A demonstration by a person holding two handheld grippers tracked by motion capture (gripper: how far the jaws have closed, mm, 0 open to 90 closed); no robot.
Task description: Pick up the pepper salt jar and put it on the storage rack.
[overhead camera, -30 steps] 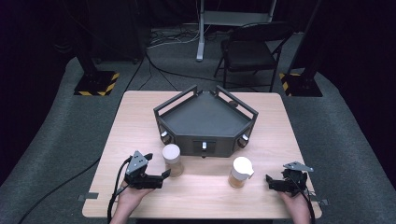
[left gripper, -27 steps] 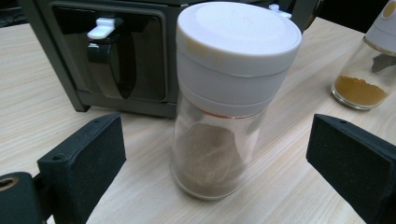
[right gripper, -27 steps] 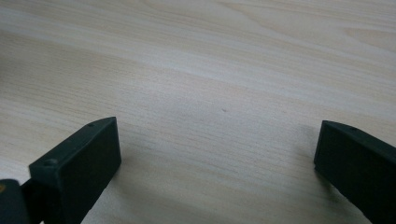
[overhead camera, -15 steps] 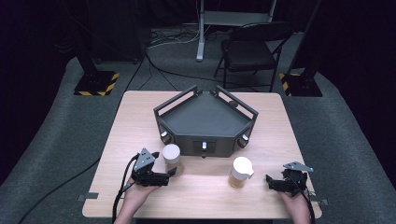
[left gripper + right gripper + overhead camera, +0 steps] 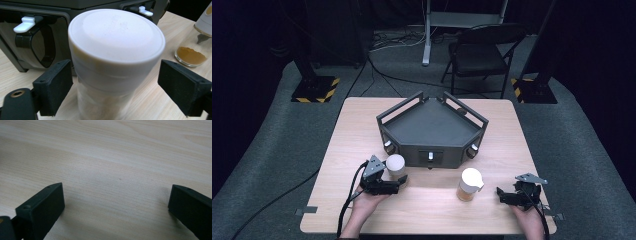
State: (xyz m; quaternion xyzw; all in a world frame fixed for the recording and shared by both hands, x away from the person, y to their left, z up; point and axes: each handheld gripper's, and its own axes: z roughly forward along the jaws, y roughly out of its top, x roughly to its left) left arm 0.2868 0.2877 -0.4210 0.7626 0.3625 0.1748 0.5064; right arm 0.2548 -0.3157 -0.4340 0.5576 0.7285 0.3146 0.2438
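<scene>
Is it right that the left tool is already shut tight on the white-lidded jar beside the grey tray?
Not shut. In the left gripper view the left tool is open, its jaws either side of the white-lidded jar with gaps showing. The jar does stand beside the grey tray.

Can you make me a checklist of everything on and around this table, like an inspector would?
Surface: wooden table, pale, unmarked.
Job's things: white-lidded jar between the left gripper's jaws; second jar with brown contents, apart.
Clutter: grey five-sided tray with latches at centre.
Grippers: left gripper open around the jar, gap on one side; right gripper open over bare wood.
Cables: one from the left gripper off the front edge.
Surroundings: folding chair, grey carpet, striped stand bases.
</scene>
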